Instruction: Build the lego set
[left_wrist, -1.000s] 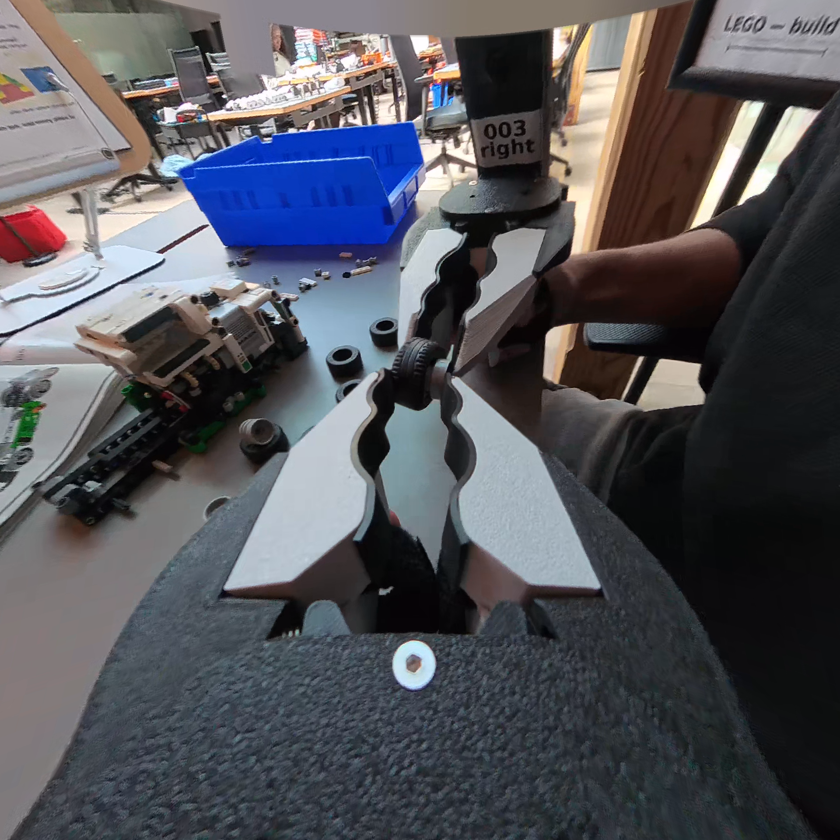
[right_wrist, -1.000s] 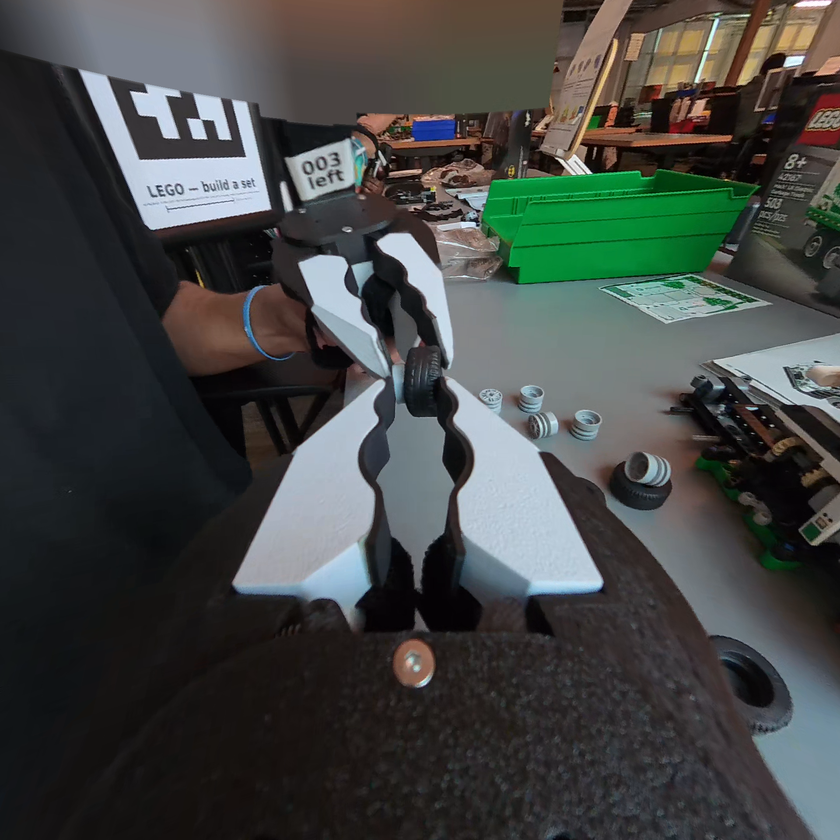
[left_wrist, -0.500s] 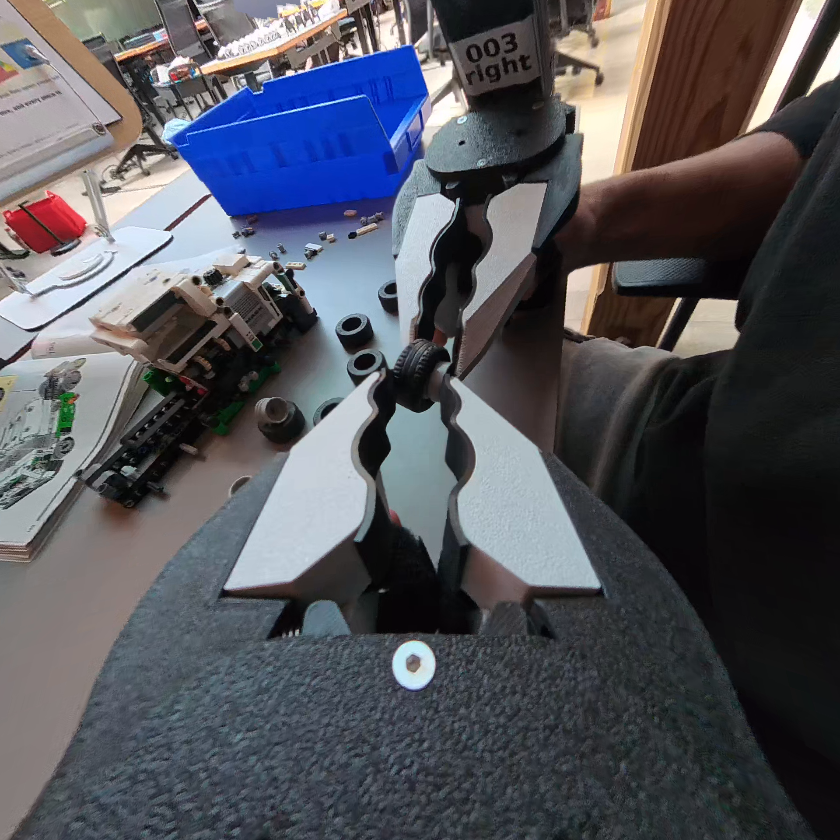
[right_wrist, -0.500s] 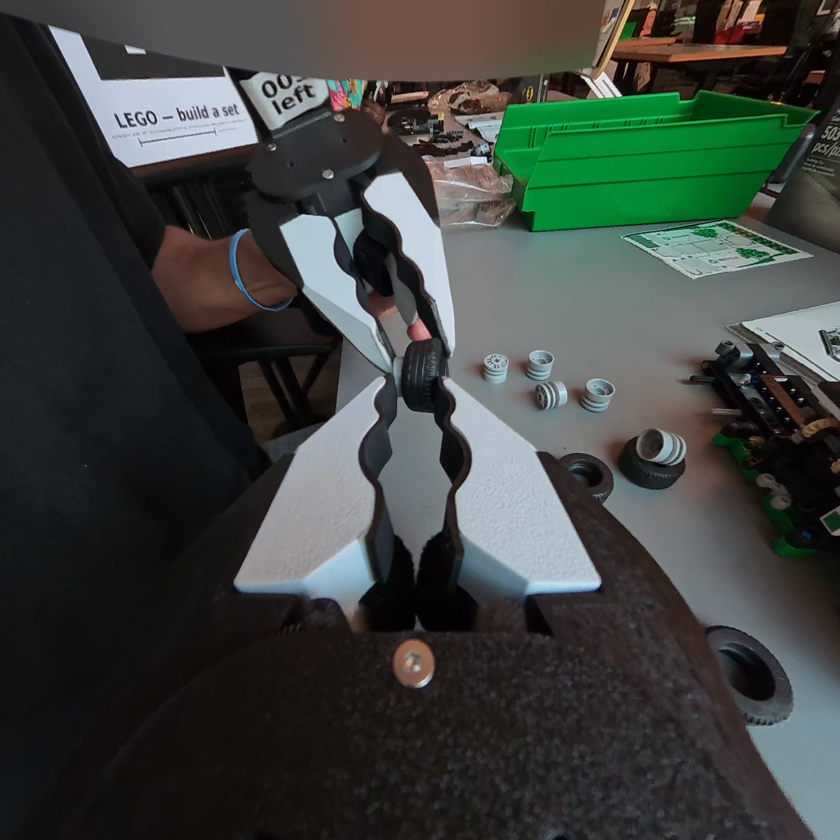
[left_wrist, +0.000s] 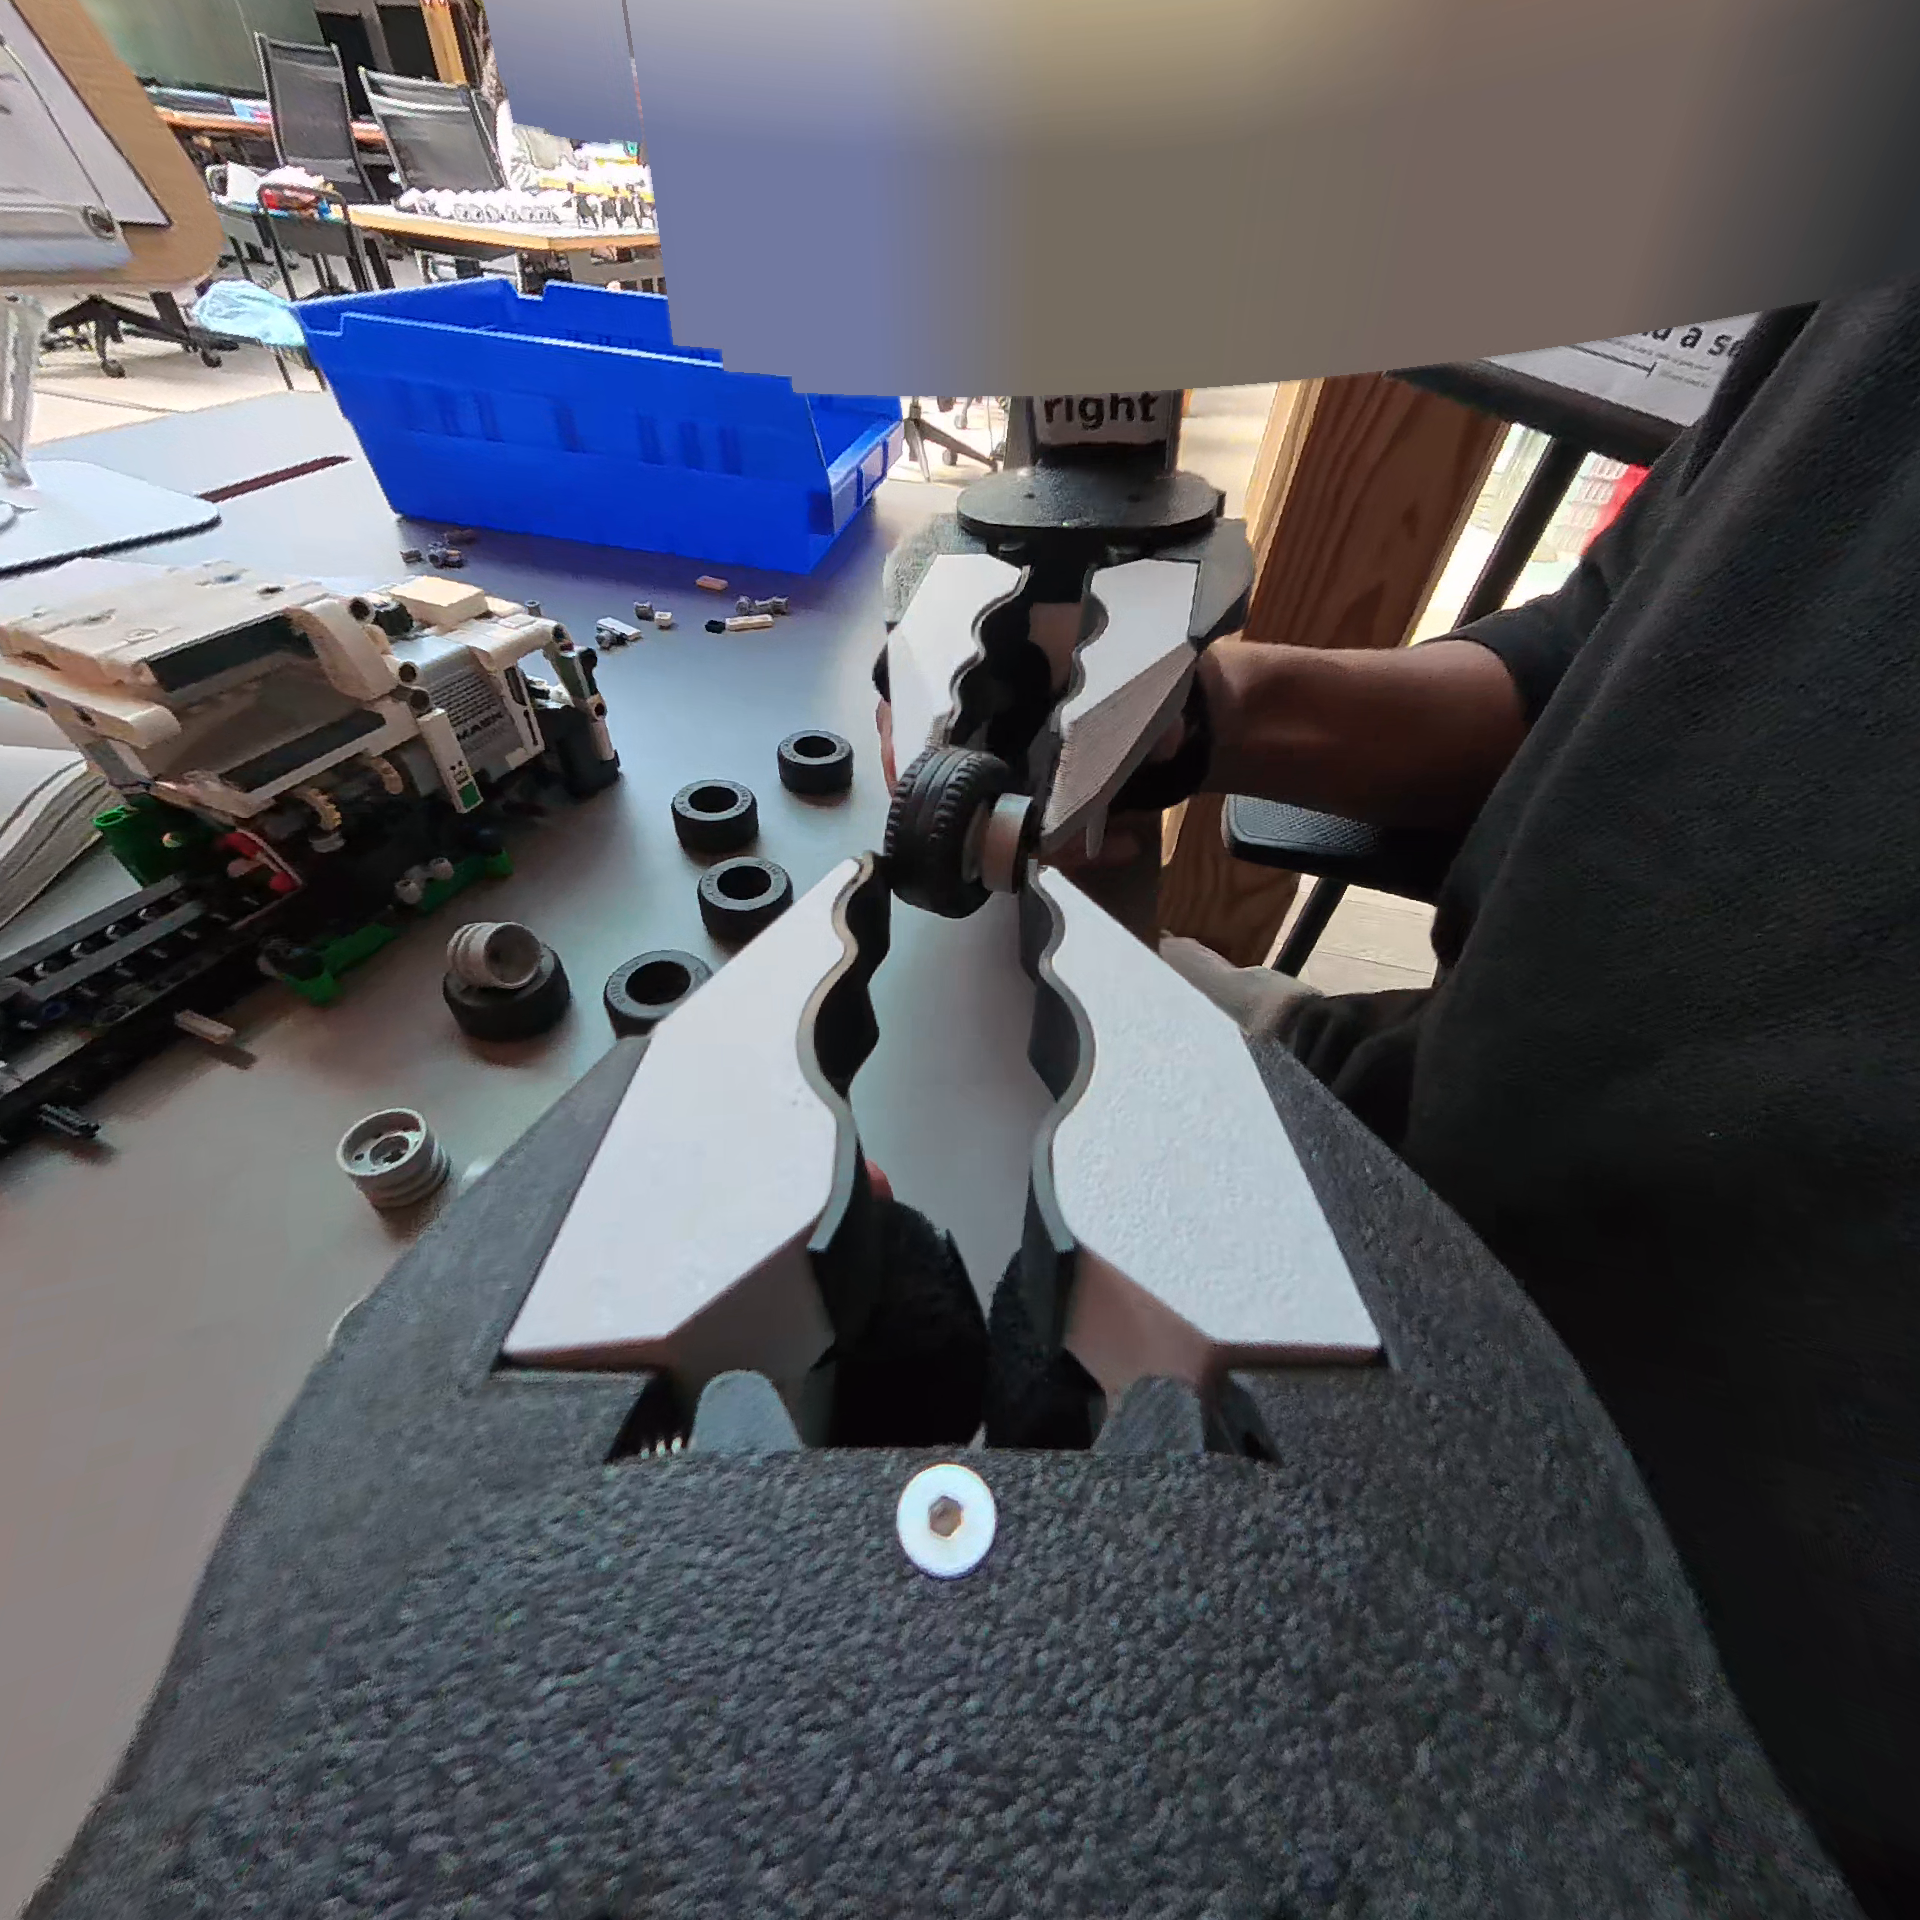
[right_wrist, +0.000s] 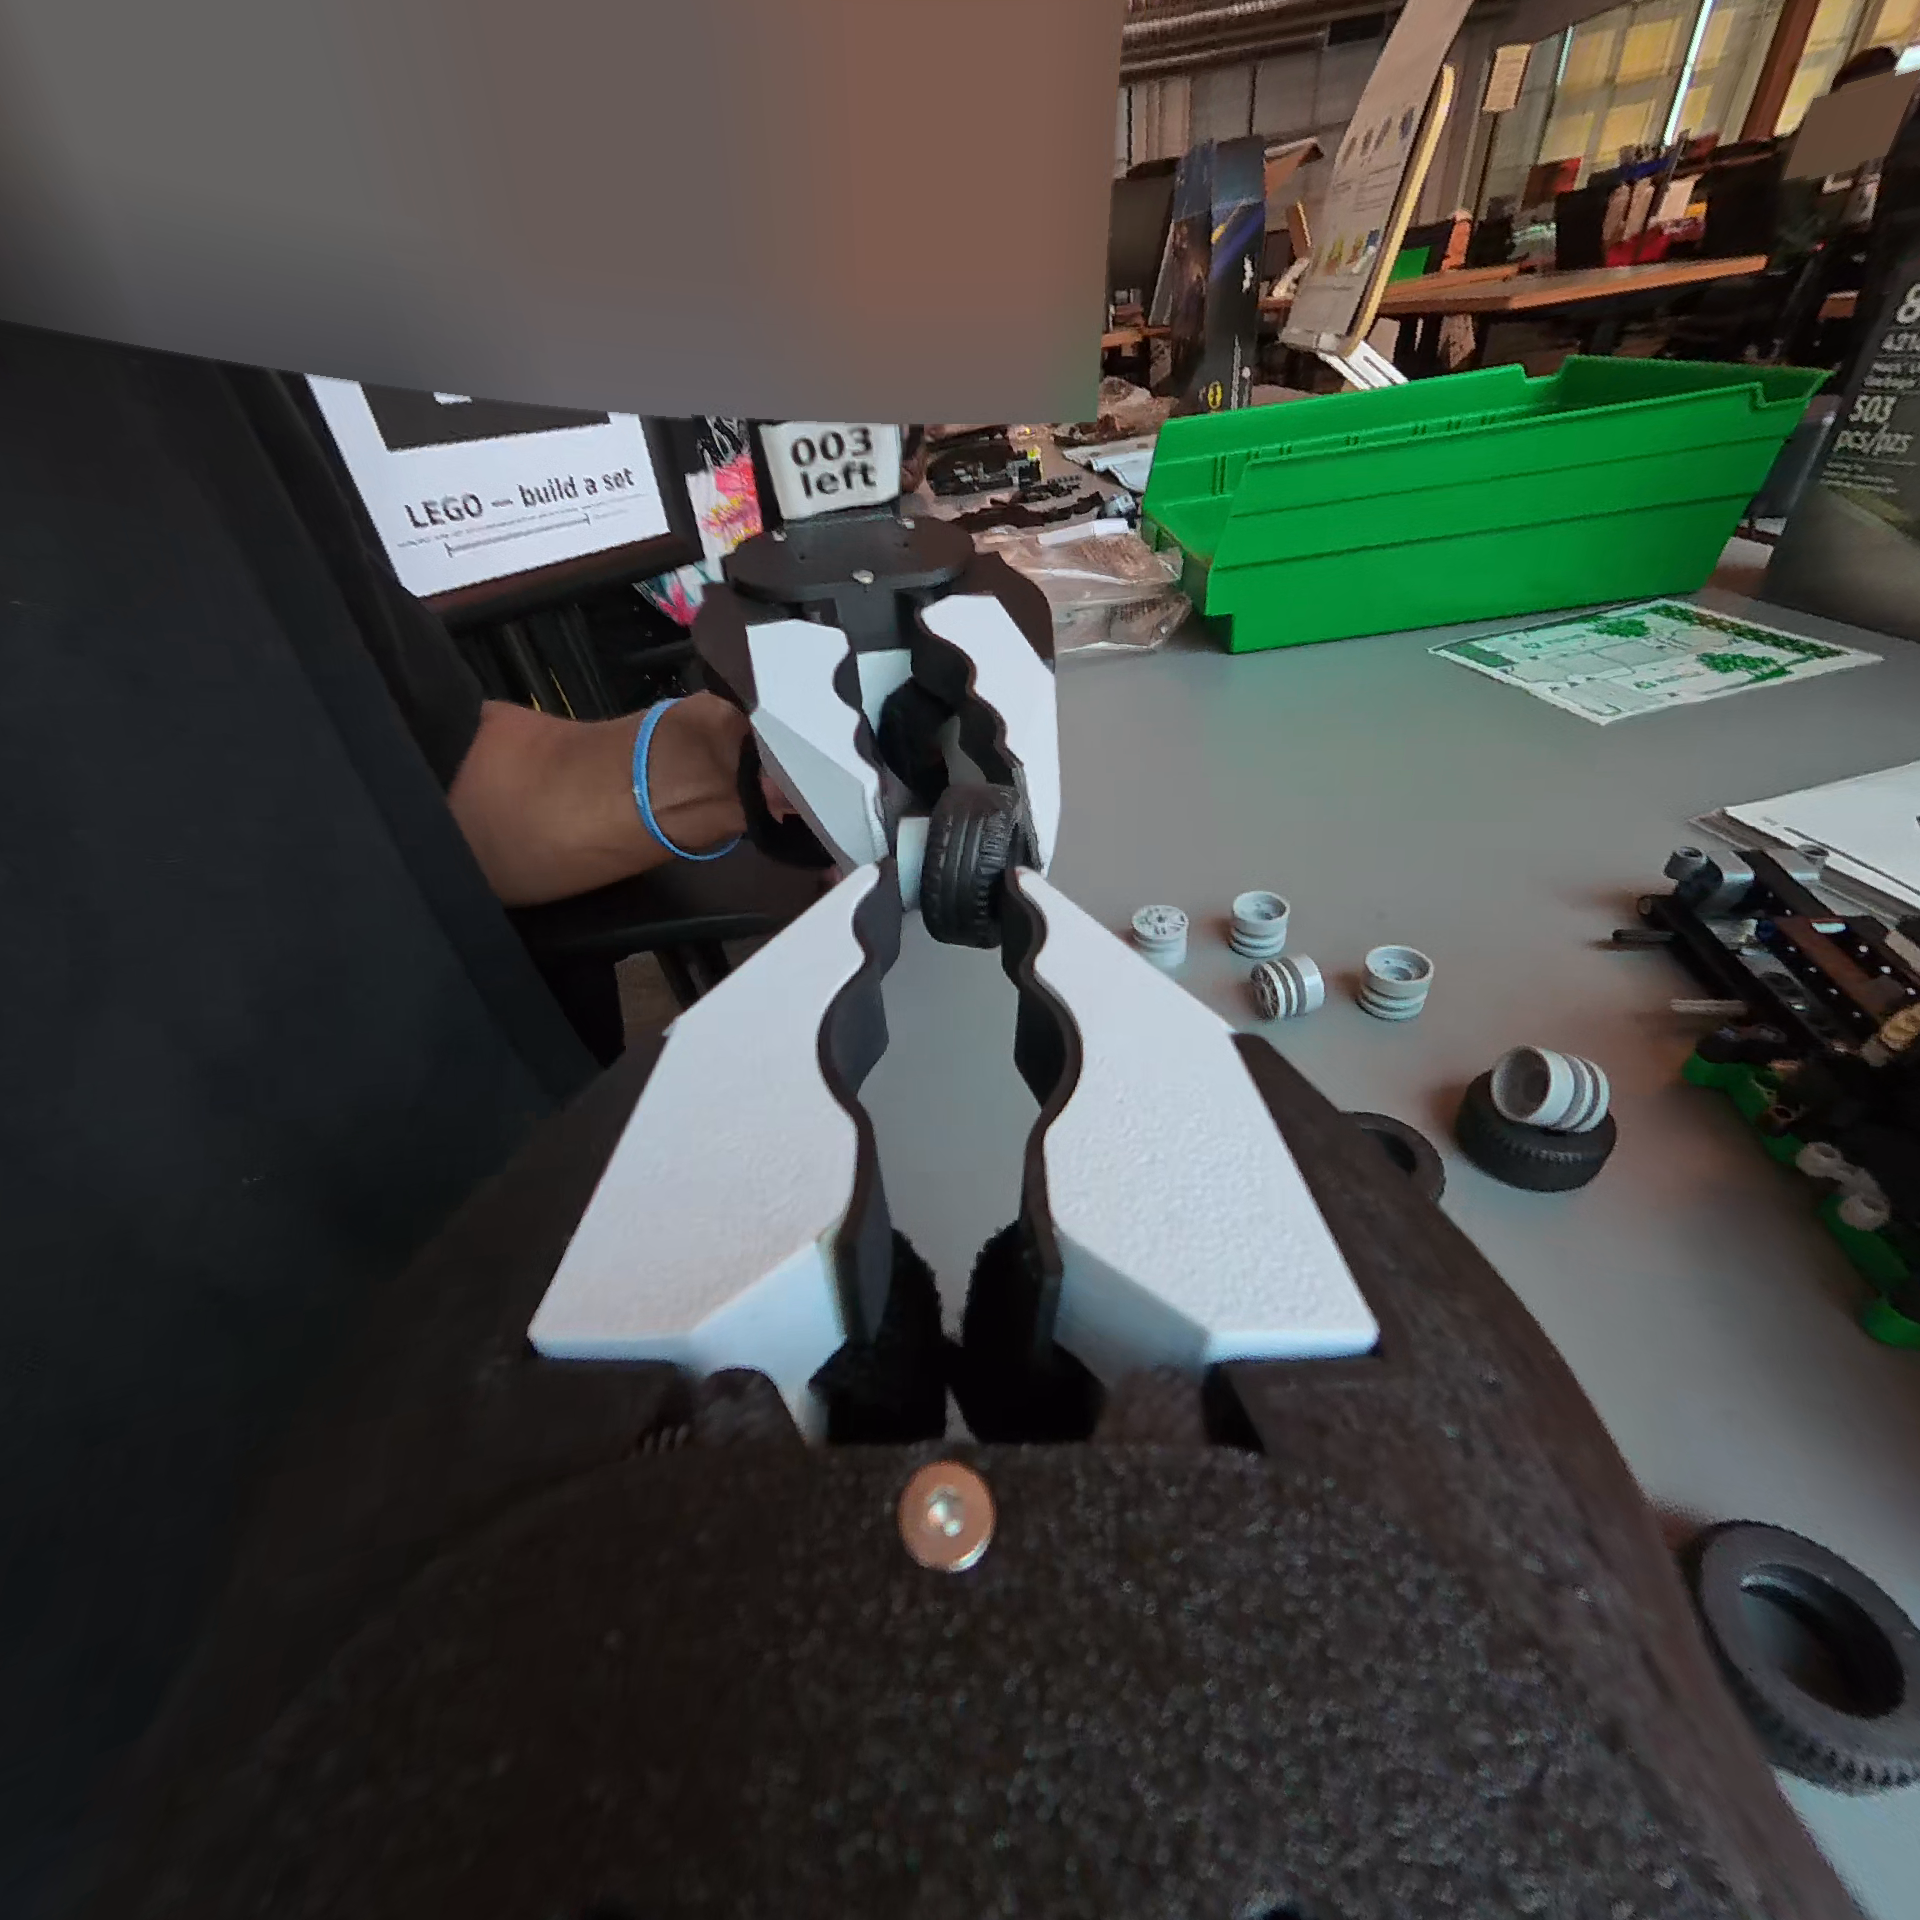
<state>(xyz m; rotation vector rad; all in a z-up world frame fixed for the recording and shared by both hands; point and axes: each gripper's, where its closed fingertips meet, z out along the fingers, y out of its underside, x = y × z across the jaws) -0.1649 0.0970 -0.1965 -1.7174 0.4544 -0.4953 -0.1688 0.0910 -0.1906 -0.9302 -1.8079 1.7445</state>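
A small wheel, a black tyre (left_wrist: 940, 831) on a grey hub (left_wrist: 1006, 836), is held in the air over the table's near edge. My left gripper (left_wrist: 948, 878) and right gripper (right_wrist: 948, 881) meet tip to tip, and both are shut on the wheel (right_wrist: 971, 862) across its width. In each wrist view the other gripper comes down from above, the right one (left_wrist: 977, 790) and the left one (right_wrist: 956, 842). The half-built white, black and green truck (left_wrist: 291, 707) stands on the grey table (left_wrist: 675, 707). Its dark chassis (right_wrist: 1818, 997) shows at the right.
Loose black tyres (left_wrist: 714, 814) and grey rims (right_wrist: 1288, 982) lie on the table, one rim resting in a tyre (right_wrist: 1538, 1122). Another tyre (right_wrist: 1818, 1652) lies near the right gripper. A blue bin (left_wrist: 603, 457), a green bin (right_wrist: 1455, 499) and a printed sheet (right_wrist: 1652, 655) are farther back. A person's dark-clothed body is close by. My two grippers' fingertips are within a few centimetres of each other.
Both grippers stay tip to tip on the wheel and have tilted together. The grey hub now shows more beside the tyre, and the wheel sits slightly farther past the left fingertips.
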